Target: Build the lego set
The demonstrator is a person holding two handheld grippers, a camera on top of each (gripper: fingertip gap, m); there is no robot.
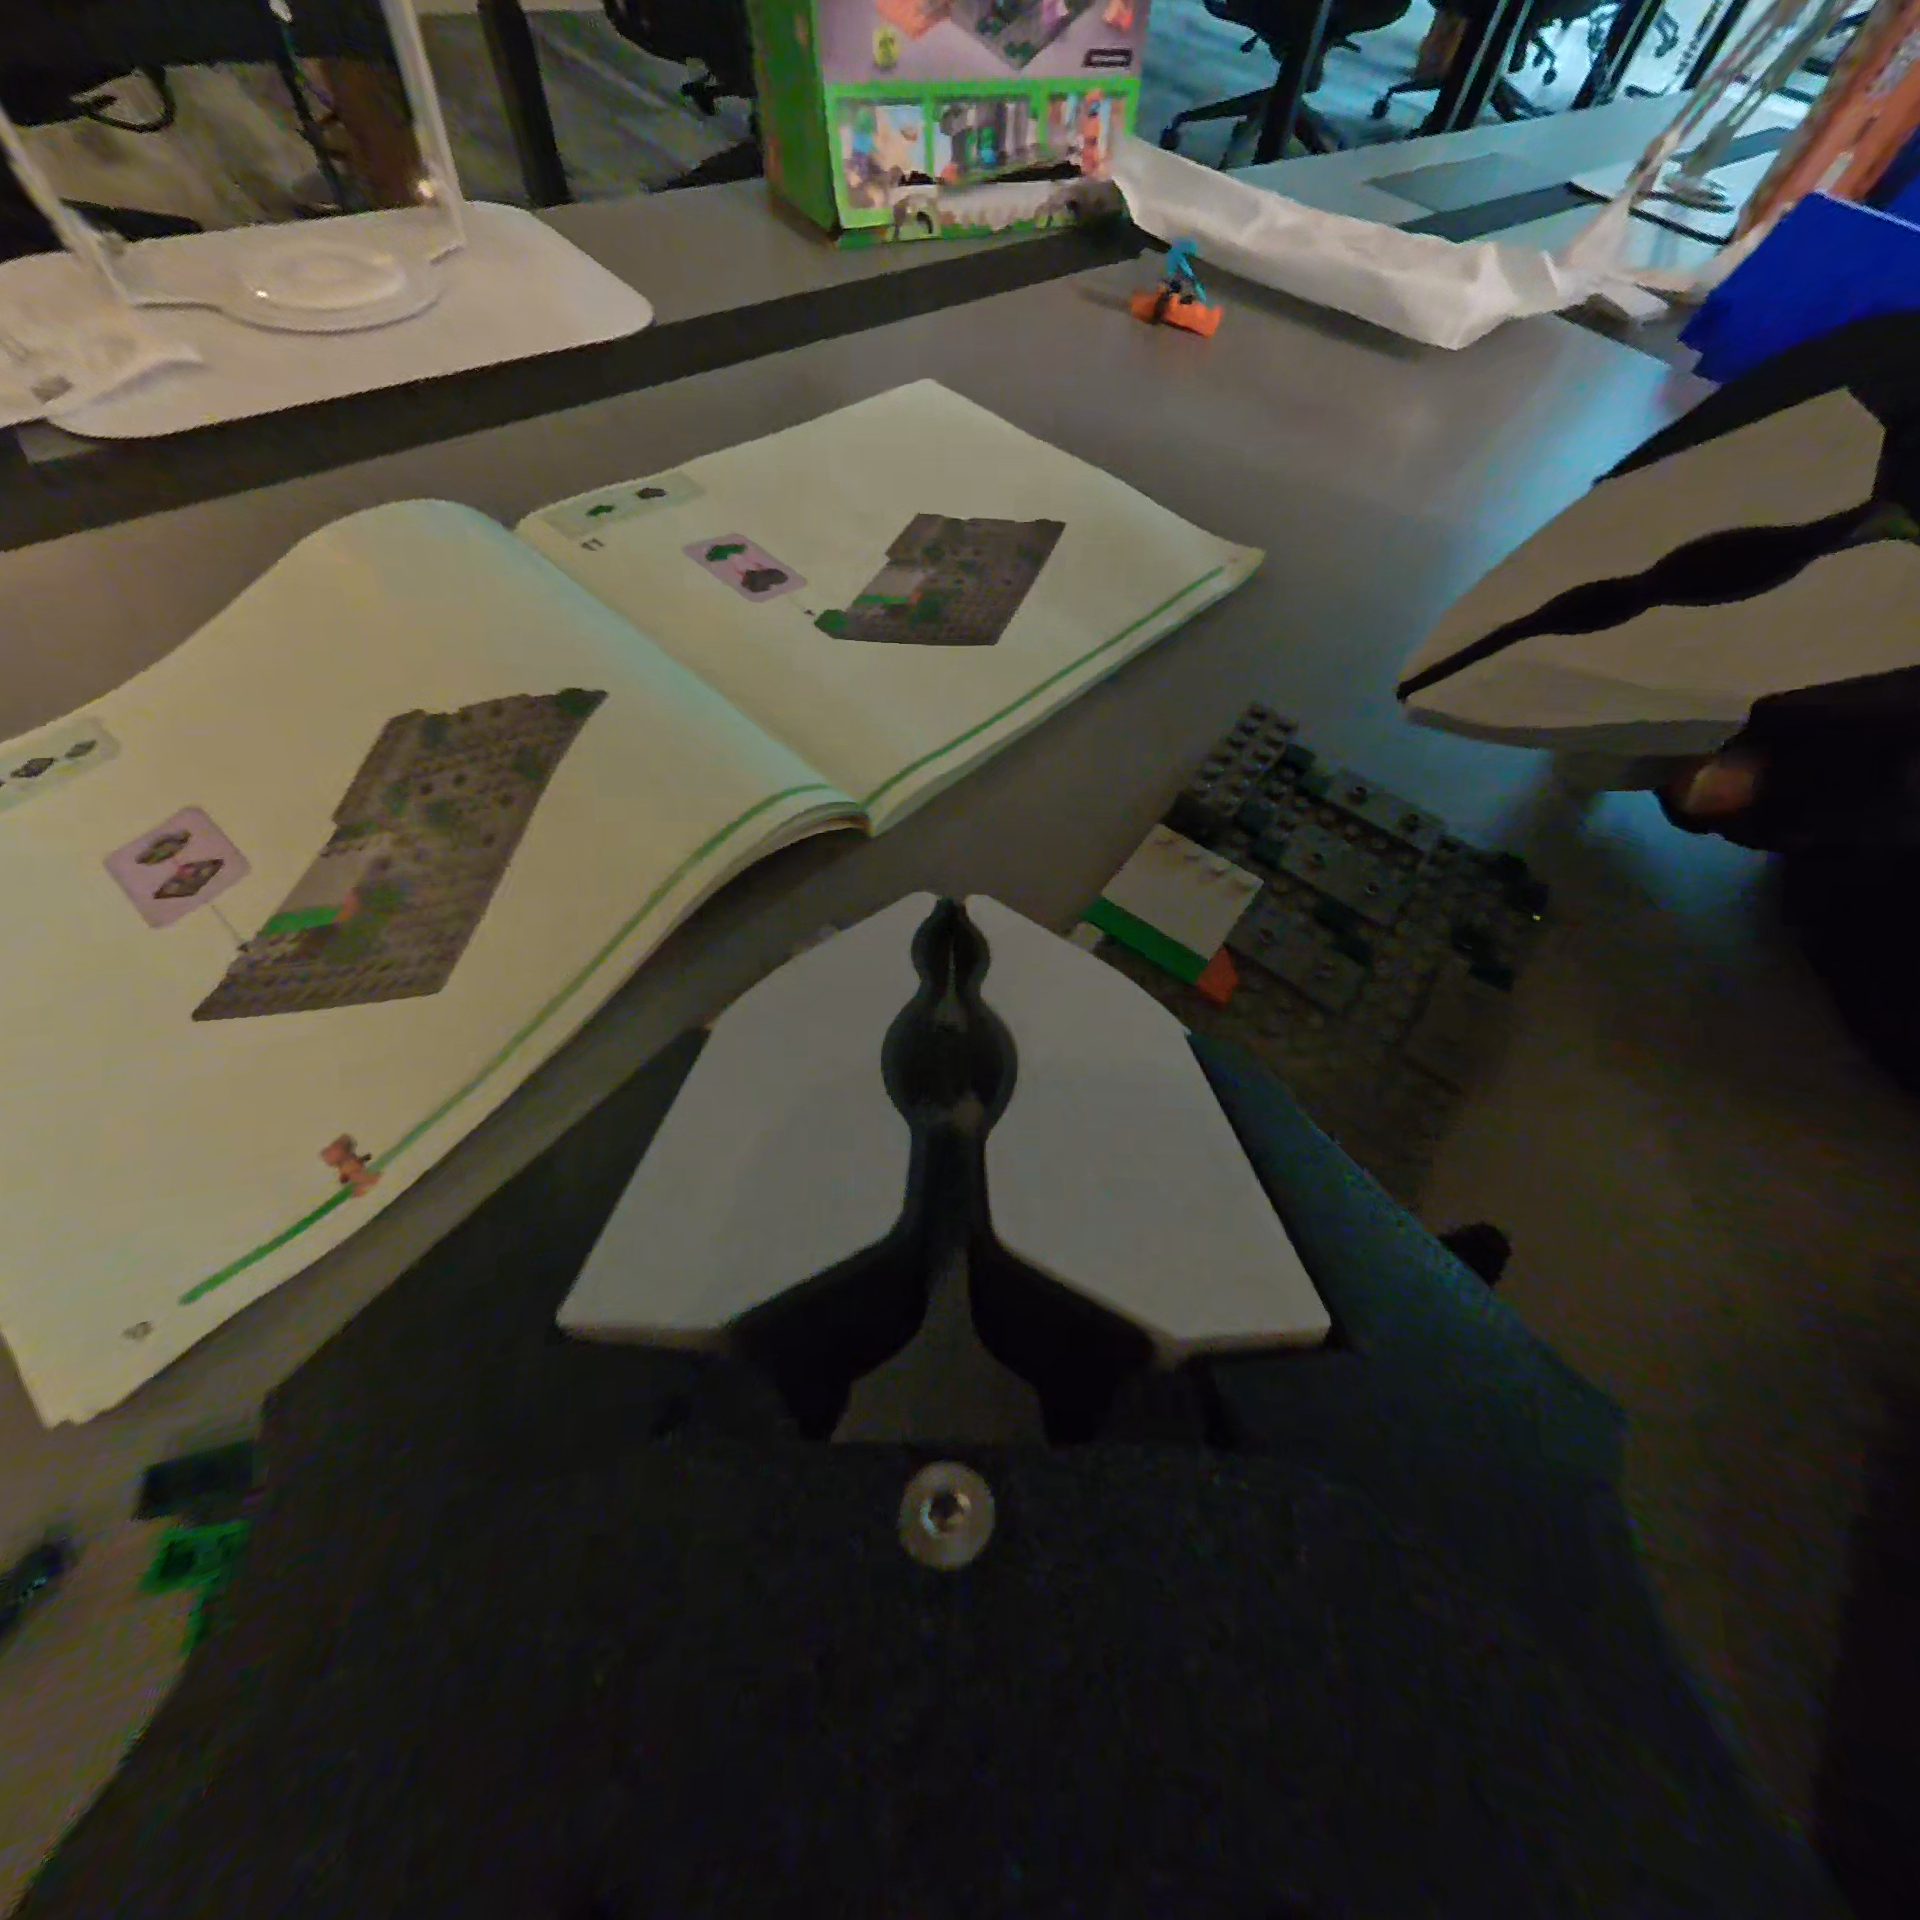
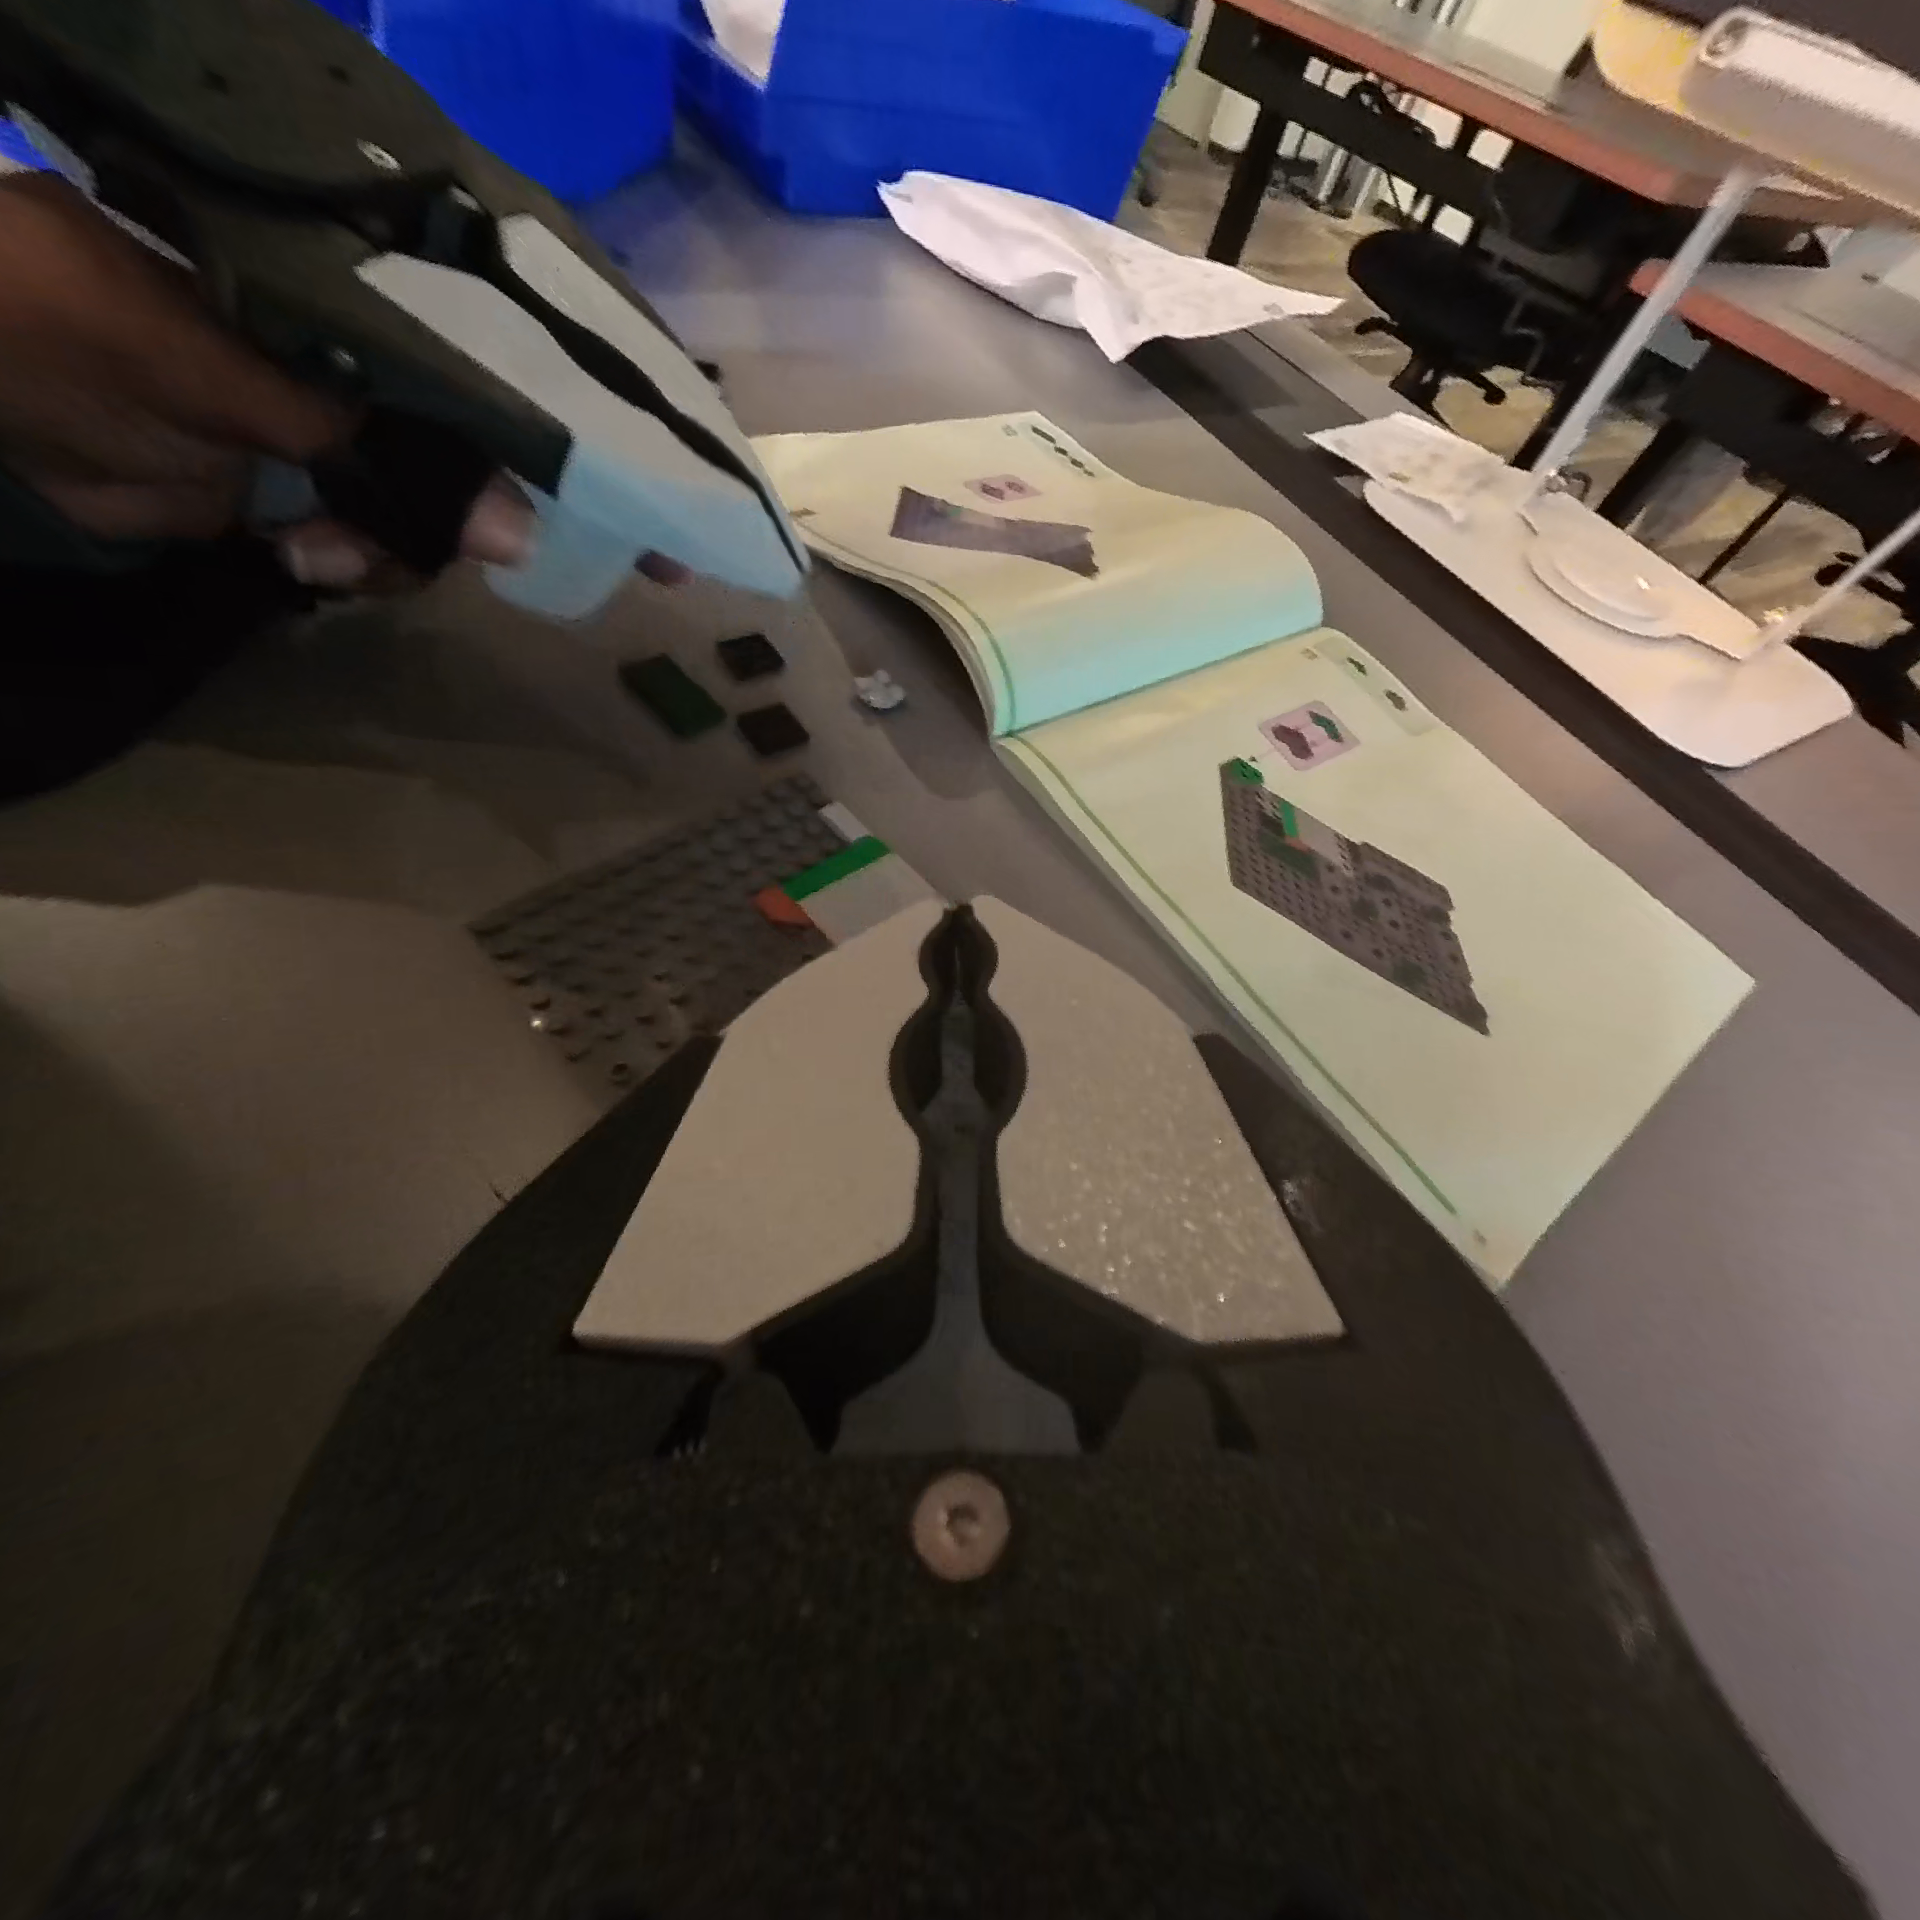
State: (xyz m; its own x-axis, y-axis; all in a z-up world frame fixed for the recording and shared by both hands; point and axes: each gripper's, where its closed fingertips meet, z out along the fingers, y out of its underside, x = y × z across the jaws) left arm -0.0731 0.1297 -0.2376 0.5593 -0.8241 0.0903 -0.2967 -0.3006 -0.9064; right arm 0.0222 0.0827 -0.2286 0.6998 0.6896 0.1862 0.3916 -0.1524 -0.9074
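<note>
Both grey-fingered grippers, left (image 1: 951,914) and right (image 2: 961,920), hung closed and empty, risking knocking the studded grey baseplate (image 1: 1351,883) askew.

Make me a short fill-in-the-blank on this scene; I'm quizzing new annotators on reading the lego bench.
1. The instruction booklet lies ____ on the grey table.
2. Both the left gripper and the right gripper have their jaws ____.
3. The white tile on the grey baseplate has a ____ strip along one edge.

Missing words: open; shut; green
</note>
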